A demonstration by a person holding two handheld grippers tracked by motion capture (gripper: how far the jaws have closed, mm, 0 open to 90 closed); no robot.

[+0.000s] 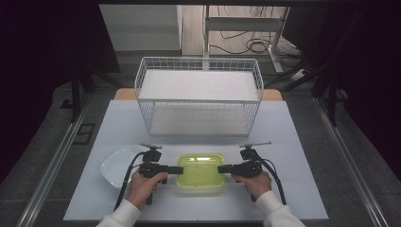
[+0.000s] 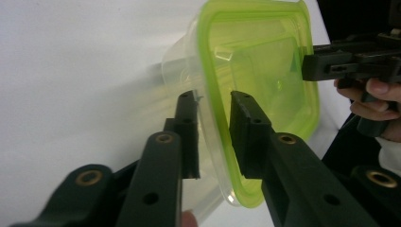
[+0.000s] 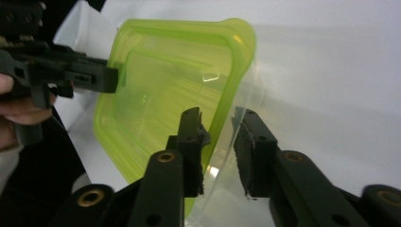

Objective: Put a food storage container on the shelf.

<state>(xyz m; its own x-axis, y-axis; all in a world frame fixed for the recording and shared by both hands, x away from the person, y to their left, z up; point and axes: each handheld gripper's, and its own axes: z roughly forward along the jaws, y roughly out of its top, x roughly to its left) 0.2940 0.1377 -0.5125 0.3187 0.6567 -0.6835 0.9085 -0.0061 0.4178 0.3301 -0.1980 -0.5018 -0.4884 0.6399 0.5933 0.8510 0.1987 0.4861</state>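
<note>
I have the left gripper [image 1: 178,170] and right gripper [image 1: 221,168] straddling the green-lidded container's [image 1: 200,174] rim, jaws apart.

Your left gripper [image 2: 213,101] has its two black jaws either side of the edge of the clear container [image 2: 189,66] with the green lid [image 2: 257,61]. The lid's rim runs down between the jaws. The left jaw lies against the clear wall below the rim. The right one stands over the lid's top face, and a narrow gap shows there, so whether it presses you cannot tell. Across the lid, your other gripper [image 2: 307,68] reaches the far rim (a hand [image 2: 373,101] behind it). The container sits on a white table [image 2: 71,71].
</note>
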